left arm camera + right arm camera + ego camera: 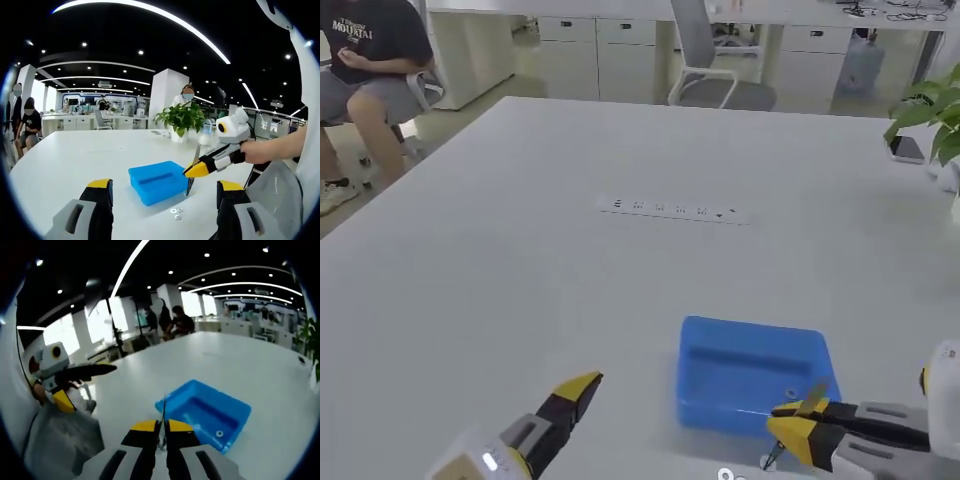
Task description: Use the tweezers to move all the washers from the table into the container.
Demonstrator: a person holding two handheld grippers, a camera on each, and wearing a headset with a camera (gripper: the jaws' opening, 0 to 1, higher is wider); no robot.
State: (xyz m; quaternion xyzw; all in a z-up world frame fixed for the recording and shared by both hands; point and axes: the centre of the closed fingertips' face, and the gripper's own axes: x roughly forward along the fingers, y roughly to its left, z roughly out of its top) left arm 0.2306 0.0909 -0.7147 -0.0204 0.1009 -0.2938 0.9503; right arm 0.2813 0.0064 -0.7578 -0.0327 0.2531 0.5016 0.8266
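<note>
Right gripper (161, 426) clenched on tweezers (163, 412), lower centre, at blue container (205, 410) edge; one washer (219, 433) inside. Left gripper (165, 185) jaws apart, empty.

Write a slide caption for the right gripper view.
Right hand-held gripper, shut on the tweezers, by the blue container, which holds one washer.

Head view: small silver washers (725, 474) cut off at bottom edge. Right gripper view: thin metal tweezers (163, 410) mostly hidden btwn right tongs (162, 428).
</note>
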